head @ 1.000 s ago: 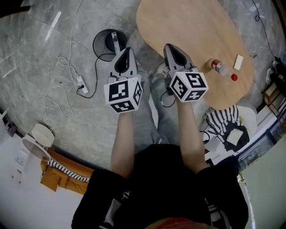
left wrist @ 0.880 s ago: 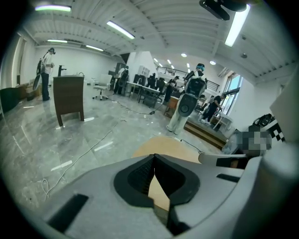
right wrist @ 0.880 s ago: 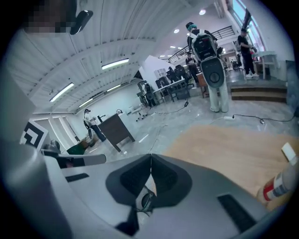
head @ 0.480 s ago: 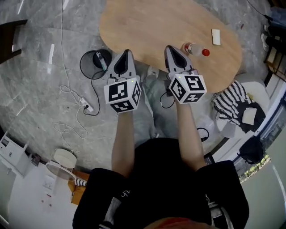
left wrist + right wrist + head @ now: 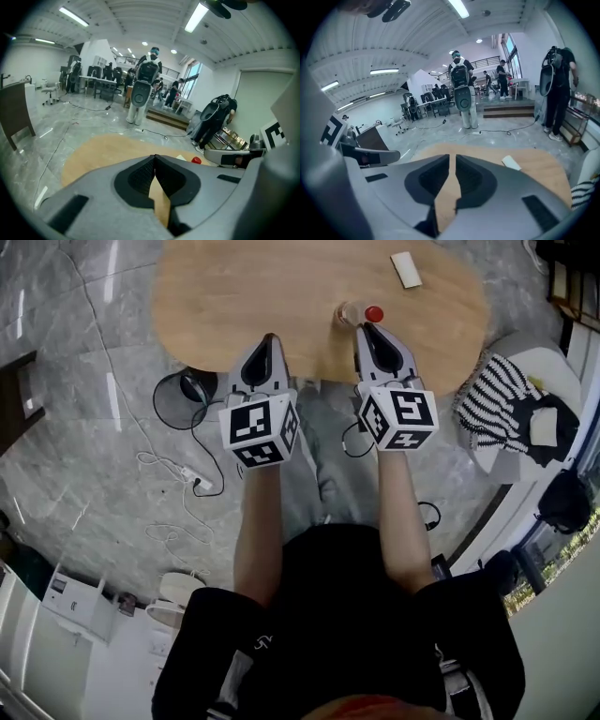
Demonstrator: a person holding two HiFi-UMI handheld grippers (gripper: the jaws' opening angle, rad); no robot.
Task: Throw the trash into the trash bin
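Trouble looms if my right claw (image 5: 367, 329), shut and empty like my left claw (image 5: 269, 337), nudges the clear red-capped plastic bottle (image 5: 352, 313) lying just beyond it, top centre, rolling across the oval wooden counter (image 5: 234, 287), at whose edge the round black trash bin (image 5: 167, 399) sits, centre left, among floor cables (image 5: 169, 465).

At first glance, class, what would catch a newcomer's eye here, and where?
The left gripper and right gripper, both shut, fill the head view's centre. Ahead lies an oval wooden table with a red-capped bottle by the right gripper's tip; a black trash bin stands on the floor by its left edge.
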